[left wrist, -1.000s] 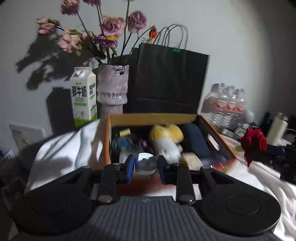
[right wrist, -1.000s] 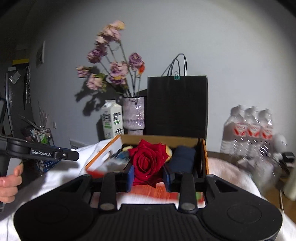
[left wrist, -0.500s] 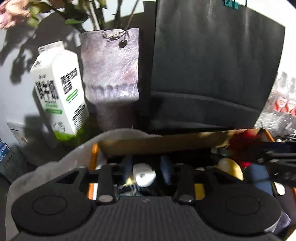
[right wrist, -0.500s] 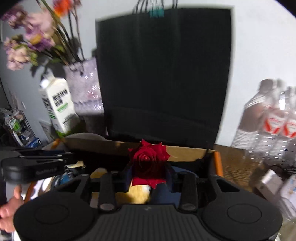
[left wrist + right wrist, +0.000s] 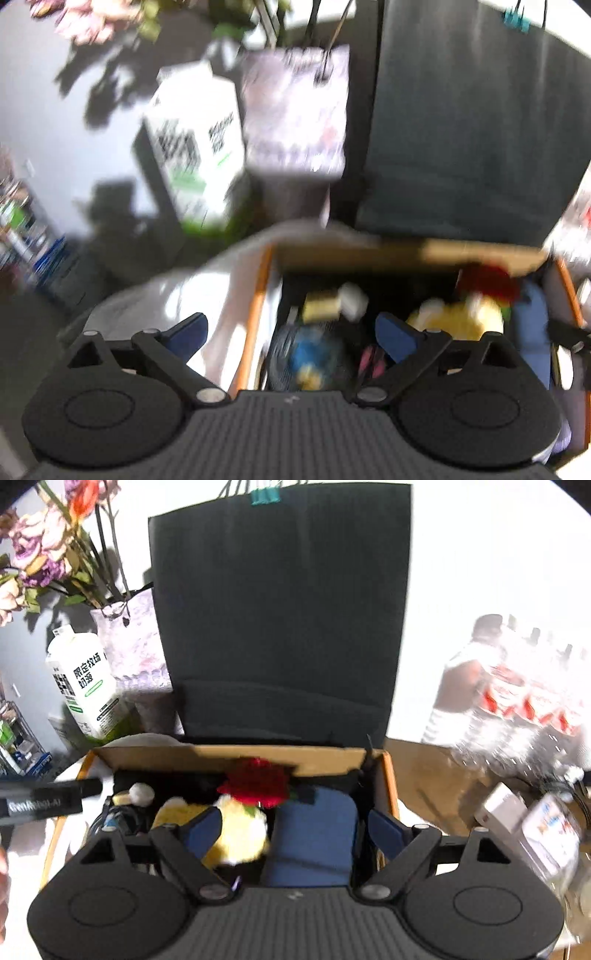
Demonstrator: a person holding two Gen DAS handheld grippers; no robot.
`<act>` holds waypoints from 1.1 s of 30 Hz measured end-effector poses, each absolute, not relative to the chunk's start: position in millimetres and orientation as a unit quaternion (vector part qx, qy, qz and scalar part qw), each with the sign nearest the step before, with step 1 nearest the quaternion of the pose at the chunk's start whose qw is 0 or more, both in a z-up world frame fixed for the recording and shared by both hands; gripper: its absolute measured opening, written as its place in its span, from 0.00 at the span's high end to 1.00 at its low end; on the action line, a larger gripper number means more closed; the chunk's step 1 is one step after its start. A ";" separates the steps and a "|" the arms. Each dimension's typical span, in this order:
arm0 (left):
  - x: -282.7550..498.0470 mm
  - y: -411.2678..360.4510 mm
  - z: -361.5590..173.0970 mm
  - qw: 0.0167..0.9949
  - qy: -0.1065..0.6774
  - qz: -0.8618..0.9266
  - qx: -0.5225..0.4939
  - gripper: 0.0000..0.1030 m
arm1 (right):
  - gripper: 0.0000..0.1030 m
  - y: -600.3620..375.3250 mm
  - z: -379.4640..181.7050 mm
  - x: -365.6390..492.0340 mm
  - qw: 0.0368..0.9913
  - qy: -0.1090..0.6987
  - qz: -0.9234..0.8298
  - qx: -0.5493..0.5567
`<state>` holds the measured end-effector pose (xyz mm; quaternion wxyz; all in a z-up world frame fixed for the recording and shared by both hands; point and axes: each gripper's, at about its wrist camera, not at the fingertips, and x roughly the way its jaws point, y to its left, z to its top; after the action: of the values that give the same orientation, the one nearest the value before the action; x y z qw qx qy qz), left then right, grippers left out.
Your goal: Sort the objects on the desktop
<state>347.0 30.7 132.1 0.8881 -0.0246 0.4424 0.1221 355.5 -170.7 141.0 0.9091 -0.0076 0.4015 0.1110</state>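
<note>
An orange-edged cardboard box (image 5: 236,755) holds several items. A red rose (image 5: 258,786) lies at its back wall on a yellow plush toy (image 5: 240,834), beside a folded blue cloth (image 5: 317,834). My right gripper (image 5: 293,829) hovers over the box, jaws opening, nothing pressed between the pads. In the blurred left wrist view the box (image 5: 406,254) shows a small white object (image 5: 354,301), the rose (image 5: 487,282) and the plush (image 5: 458,317). My left gripper (image 5: 291,334) straddles the box's left wall, jaws opening, holding nothing.
Behind the box stand a black paper bag (image 5: 280,620), a vase of faded flowers (image 5: 129,642) and a milk carton (image 5: 86,681). Water bottles (image 5: 517,686) and small boxes crowd the right. A white cloth (image 5: 177,295) lies left of the box.
Both grippers came in over the box, tilted down and opened. The rose left the right gripper and the small white object left the left gripper; both now lie in the box.
</note>
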 end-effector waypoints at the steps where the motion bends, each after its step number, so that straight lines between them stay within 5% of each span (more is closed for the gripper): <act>1: 337.6 30.0 134.7 0.886 0.447 0.117 -0.025 0.03 | 0.17 -172.6 143.6 348.5 0.909 0.401 0.110 -0.005; 19: 82.7 44.8 141.7 0.917 0.378 0.090 -0.087 0.01 | 0.09 -215.4 164.2 106.9 0.925 0.312 0.215 0.022; 33: -112.8 6.8 68.1 0.958 0.285 -0.014 -0.021 0.00 | 0.01 -249.5 81.1 -115.7 0.976 0.177 0.123 0.018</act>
<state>-112.8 6.8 68.1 0.9581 -0.0207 0.2852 -0.0142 -115.7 -249.5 81.1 0.9763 0.0176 0.1774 0.1230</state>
